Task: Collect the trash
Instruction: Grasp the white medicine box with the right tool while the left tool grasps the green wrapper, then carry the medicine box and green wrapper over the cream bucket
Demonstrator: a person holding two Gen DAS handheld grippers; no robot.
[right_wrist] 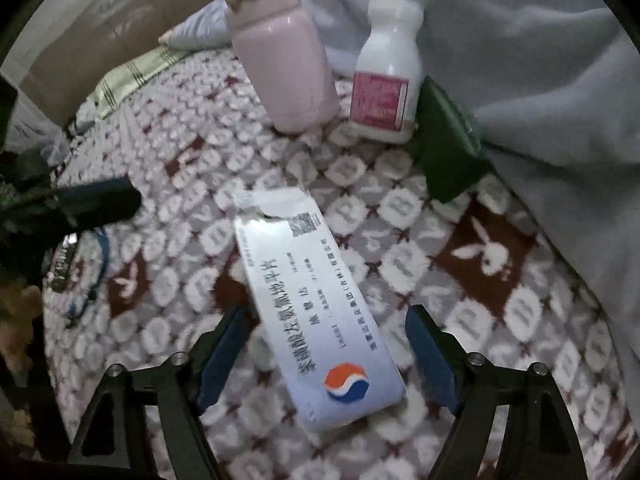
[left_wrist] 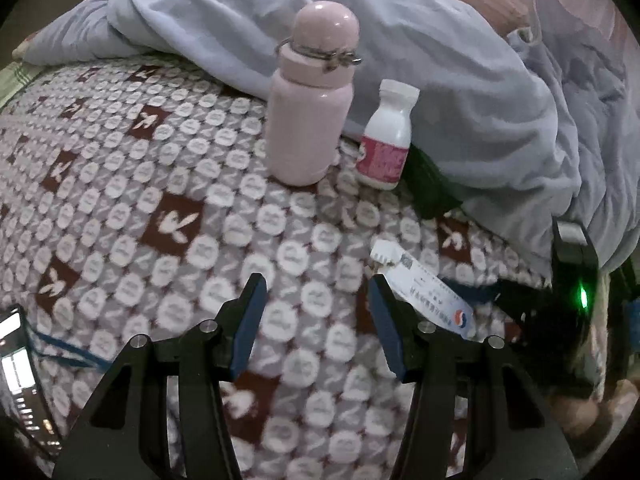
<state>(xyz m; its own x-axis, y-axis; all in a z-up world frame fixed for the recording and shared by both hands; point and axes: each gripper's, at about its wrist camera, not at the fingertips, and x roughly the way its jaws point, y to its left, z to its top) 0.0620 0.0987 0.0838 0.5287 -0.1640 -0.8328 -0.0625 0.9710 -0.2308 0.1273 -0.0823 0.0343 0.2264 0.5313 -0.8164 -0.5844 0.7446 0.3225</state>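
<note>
Right wrist view showed the right claw (right_wrist: pixel 324 354) spread wide, astride a flat box (right_wrist: pixel 316 312) lying on the bed (right_wrist: pixel 520 320). Likely light, crushable card; pinch its long edges. Left claw (left_wrist: pixel 318 322) gaped empty, nearby.

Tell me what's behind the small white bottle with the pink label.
Behind the white bottle lies the rumpled light-blue blanket; a dark green object pokes out beside it. What the blanket covers can't be seen.

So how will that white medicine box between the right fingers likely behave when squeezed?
The medicine box is thin cardboard with a torn-open end, so it probably feels light and may crush under a firm pinch. It lies flat on the soft blanket, so it should slide rather than roll.
</note>
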